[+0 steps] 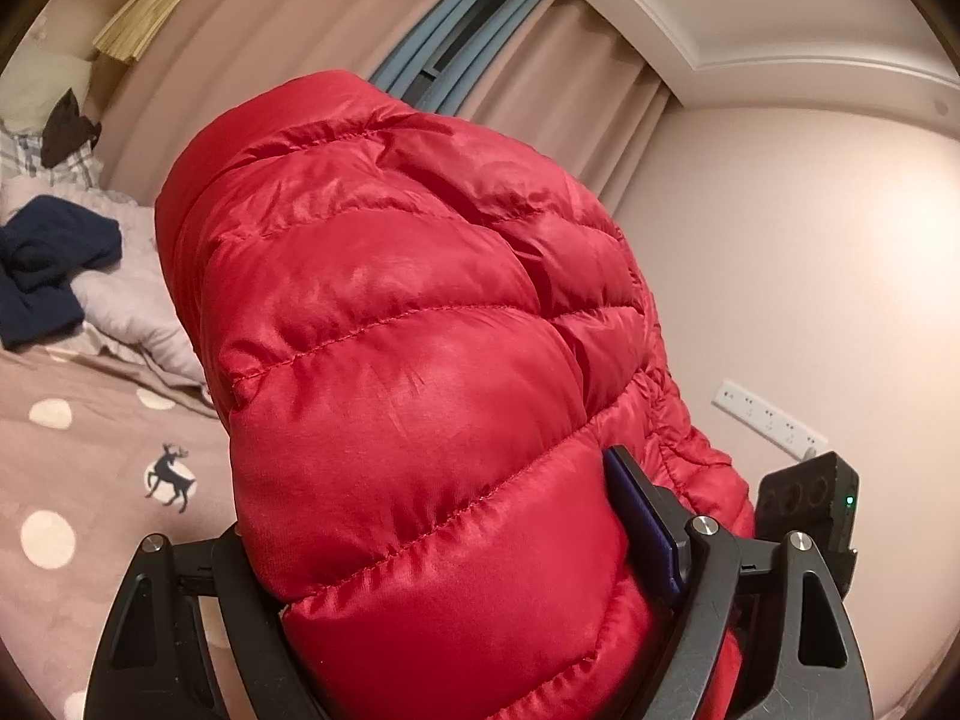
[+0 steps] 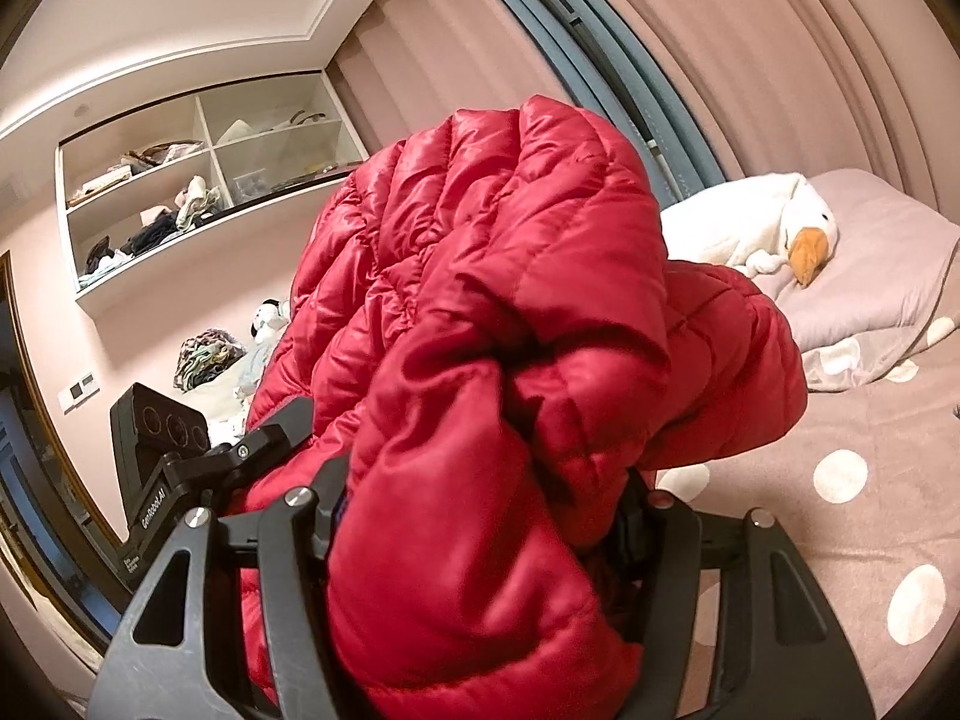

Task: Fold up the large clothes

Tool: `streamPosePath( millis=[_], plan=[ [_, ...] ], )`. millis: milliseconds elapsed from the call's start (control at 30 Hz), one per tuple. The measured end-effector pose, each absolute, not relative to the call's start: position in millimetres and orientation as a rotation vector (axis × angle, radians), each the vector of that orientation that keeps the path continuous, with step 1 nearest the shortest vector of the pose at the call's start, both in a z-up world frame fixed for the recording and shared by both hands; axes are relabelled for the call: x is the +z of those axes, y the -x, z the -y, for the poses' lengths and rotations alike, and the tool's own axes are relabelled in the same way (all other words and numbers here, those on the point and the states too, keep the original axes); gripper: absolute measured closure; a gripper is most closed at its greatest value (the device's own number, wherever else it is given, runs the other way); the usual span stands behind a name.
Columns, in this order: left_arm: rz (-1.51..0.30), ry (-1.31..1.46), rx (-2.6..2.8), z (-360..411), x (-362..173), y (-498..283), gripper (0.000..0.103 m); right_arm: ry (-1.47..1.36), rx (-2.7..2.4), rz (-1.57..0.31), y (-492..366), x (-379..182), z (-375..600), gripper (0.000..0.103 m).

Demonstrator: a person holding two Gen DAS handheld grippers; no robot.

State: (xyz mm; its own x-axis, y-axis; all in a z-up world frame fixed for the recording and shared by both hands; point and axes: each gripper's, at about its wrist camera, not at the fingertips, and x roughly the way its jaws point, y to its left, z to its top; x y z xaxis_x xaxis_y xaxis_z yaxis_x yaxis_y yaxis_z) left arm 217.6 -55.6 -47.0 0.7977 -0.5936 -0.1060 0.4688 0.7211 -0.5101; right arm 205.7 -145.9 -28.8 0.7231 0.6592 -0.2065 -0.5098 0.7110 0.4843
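A red quilted down jacket (image 1: 384, 300) fills the left wrist view, held up above the bed. My left gripper (image 1: 444, 546) is shut on a thick bunch of it; the blue pad of one finger (image 1: 645, 528) presses into the fabric, and the other finger is hidden under it. In the right wrist view the same jacket (image 2: 510, 312) hangs bunched in folds, and my right gripper (image 2: 480, 522) is shut on a wad of it, both fingertips buried in cloth. Each gripper's black body shows at the edge of the other's view: the right one (image 1: 807, 498) and the left one (image 2: 162, 426).
Below lies a bed with a dusty pink polka-dot cover (image 1: 72, 480). A dark blue garment (image 1: 48, 264) and grey pillows (image 1: 132, 294) lie at one end, a white plush goose (image 2: 768, 228) on a pillow at the other. Curtains (image 1: 540, 78), a wall shelf (image 2: 198, 180) and a wall socket strip (image 1: 768, 420) surround it.
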Motion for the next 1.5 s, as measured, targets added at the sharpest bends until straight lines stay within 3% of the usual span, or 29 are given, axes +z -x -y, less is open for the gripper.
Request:
streamPosePath(
  millis=[467, 700, 767, 933, 1033, 1167, 1400, 1500],
  plan=[
    [-0.479, 0.517, -0.55, 58.7, -109.1, -299.0, 0.019, -0.469, 0.521, -0.564, -267.9, -93.7, 148.4, 0.04],
    [-0.738, 0.391, -0.417, 73.6, -178.6, -342.9, 0.019, -0.528, 0.37, -0.812, -299.2, -181.8, 155.2, 0.04],
    [-0.767, 0.341, -0.38, 74.8, -186.1, -343.1, 0.018, -0.547, 0.336, -0.868, -300.1, -203.2, 157.1, 0.036],
    [-0.774, 0.301, -0.333, 67.0, -179.2, -327.7, 0.014, -0.523, 0.244, -0.873, -290.3, -198.1, 155.8, 0.018],
    [-0.805, 0.286, -0.307, 59.7, -166.5, -318.1, 0.014, -0.465, 0.213, -0.867, -282.9, -186.8, 155.9, 0.014],
    [-0.812, 0.284, -0.223, 49.3, -142.4, -297.0, 0.015, -0.452, 0.172, -0.837, -273.5, -174.1, 166.7, 0.013],
    [-0.461, -0.077, 0.116, 34.1, -79.6, -226.3, 0.015, -0.407, 0.092, -0.75, -259.1, -150.9, 179.8, 0.013],
    [-0.461, -0.048, 0.088, 25.7, -74.8, -216.2, 0.017, -0.419, 0.114, -0.694, -254.3, -138.7, 182.3, 0.013]
  ],
)
